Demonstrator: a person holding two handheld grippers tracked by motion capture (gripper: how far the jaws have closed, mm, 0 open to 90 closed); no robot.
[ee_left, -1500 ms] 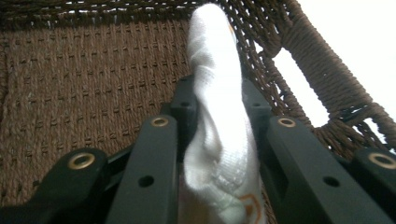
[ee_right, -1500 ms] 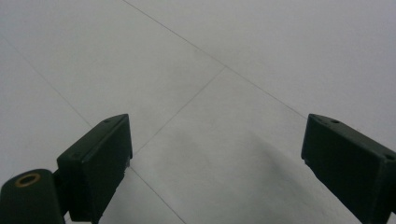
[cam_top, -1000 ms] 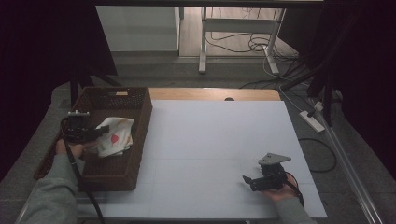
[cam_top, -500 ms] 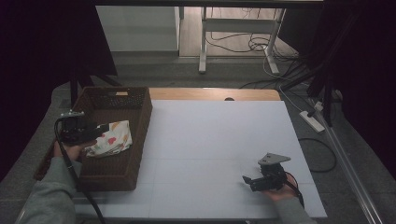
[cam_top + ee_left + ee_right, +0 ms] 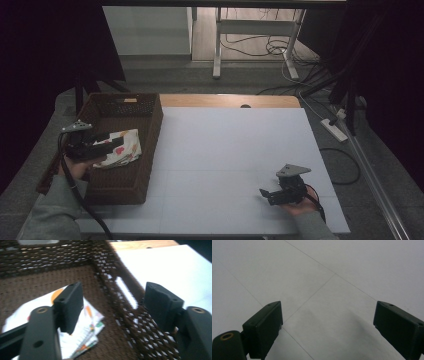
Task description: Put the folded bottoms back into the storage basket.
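Observation:
A folded white cloth (image 5: 126, 150) with coloured prints lies flat on the floor of a brown wicker basket (image 5: 154, 131) at the table's left. My left gripper (image 5: 113, 144) hovers over the cloth's near-left part, a little above it. In the left gripper view the jaws (image 5: 113, 300) stand open and have just been opening. Nothing is between them; the cloth (image 5: 86, 326) lies below the left jaw and the basket wall (image 5: 117, 287) runs between the jaws. My right gripper (image 5: 265, 193) rests low at the table's front right, open (image 5: 327, 317) over bare white table.
The white table top (image 5: 235, 145) stretches between basket and right gripper. A strip of wood (image 5: 225, 100) edges the far side. Beyond it are desk legs and cables on the floor; a power strip (image 5: 334, 128) lies off the right edge.
The left gripper's jaws have opened and let go of the cloth, which now lies flatter in the basket. The left hand has drawn back and up a little. The right gripper has stayed put.

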